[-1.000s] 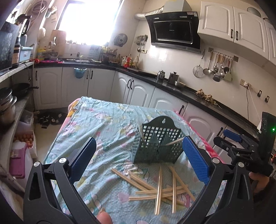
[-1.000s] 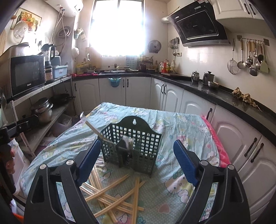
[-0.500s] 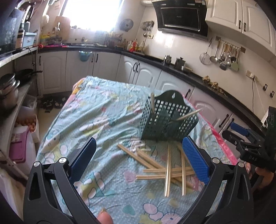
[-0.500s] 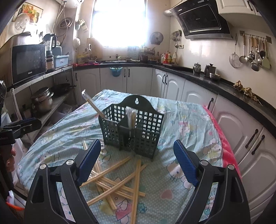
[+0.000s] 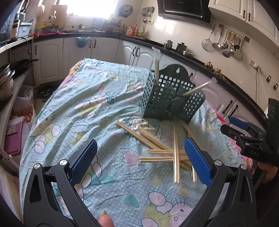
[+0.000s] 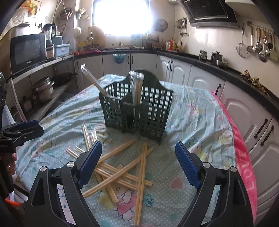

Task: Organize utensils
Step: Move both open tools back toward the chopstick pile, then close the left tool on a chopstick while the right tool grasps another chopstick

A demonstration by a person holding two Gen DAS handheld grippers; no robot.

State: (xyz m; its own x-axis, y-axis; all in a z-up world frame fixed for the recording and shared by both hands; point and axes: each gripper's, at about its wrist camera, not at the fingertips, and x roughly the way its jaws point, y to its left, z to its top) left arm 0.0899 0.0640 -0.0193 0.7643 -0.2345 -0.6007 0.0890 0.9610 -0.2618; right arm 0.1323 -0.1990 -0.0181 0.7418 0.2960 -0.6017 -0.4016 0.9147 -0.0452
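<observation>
Wooden chopsticks [image 6: 122, 172] lie crisscrossed just ahead of right gripper [image 6: 138, 153], probably nearer; left gripper [image 5: 139, 152] likewise wide, both empty.

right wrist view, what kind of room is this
A home kitchen, most likely: a range hood on the wall, ladles and strainers hanging on a rail, and a microwave on a shelf.

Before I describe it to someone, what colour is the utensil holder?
Dark green utensil holder, clearest in the right wrist view.
</observation>
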